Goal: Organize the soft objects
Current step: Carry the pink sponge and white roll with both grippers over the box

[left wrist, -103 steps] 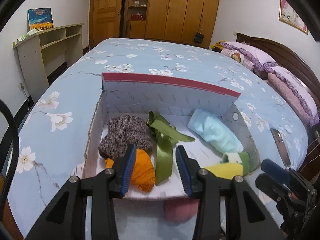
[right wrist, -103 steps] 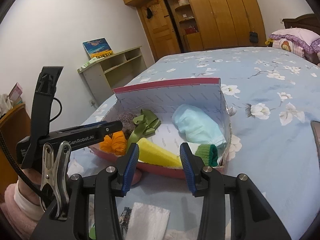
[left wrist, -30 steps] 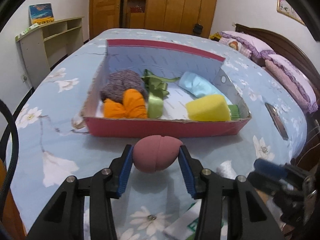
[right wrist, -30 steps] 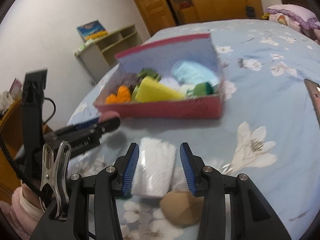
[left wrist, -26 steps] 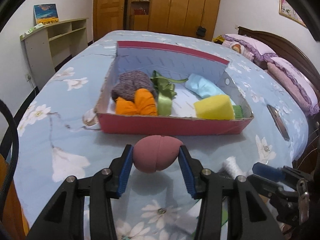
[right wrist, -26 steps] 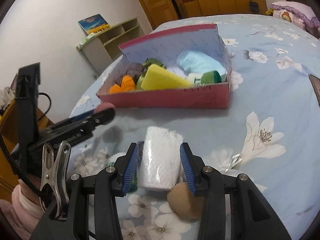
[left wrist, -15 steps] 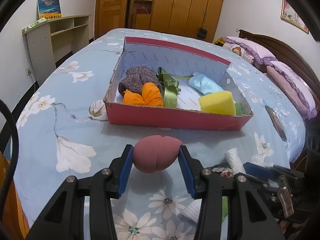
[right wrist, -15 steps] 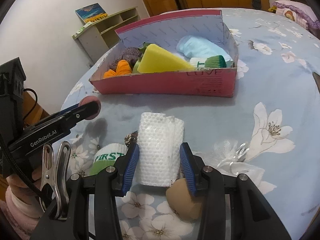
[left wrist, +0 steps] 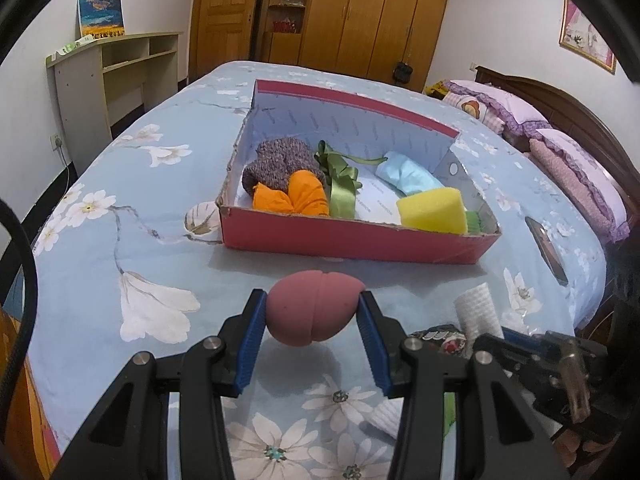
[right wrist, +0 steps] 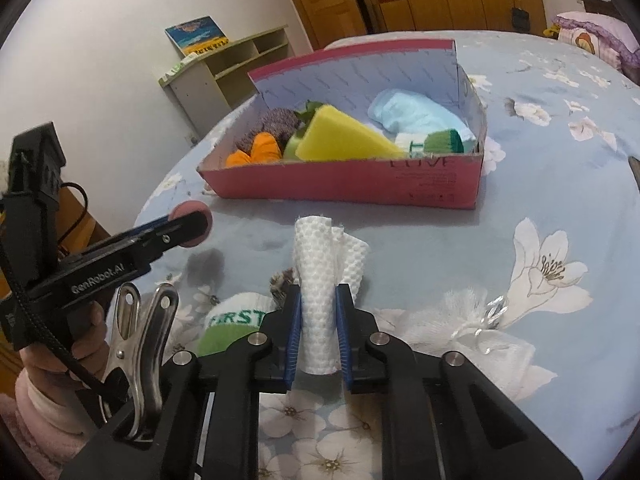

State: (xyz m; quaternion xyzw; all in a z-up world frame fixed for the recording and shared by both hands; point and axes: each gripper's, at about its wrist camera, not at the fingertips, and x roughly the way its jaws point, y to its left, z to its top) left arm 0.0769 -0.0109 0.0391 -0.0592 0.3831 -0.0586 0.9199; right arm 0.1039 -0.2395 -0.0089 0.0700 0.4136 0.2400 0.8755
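My left gripper [left wrist: 313, 314] is shut on a dusky pink egg-shaped sponge [left wrist: 314, 310], held above the floral bedspread in front of the red cardboard box [left wrist: 360, 246]. The box holds a purple knit piece [left wrist: 280, 162], orange cloth [left wrist: 300, 196], green ribbon [left wrist: 340, 184], pale blue cloth [left wrist: 408, 174] and a yellow sponge [left wrist: 434, 208]. My right gripper [right wrist: 318, 304] has its jaws closing tight on a white waffle-textured cloth roll [right wrist: 316, 264]; the pads press its sides. The roll stands upright, short of the box [right wrist: 360, 184].
A green and white sock [right wrist: 232, 320] lies left of the right gripper, a fluffy white piece with silver ribbon [right wrist: 472, 316] to its right. A phone [left wrist: 546, 248] lies on the bed at the right. Pillows [left wrist: 580, 168] and a shelf [left wrist: 116, 72] flank the bed.
The right gripper's jaws have come together on the white cloth roll, squeezing it narrower. The left gripper still holds the pink sponge and has drifted slightly to the left.
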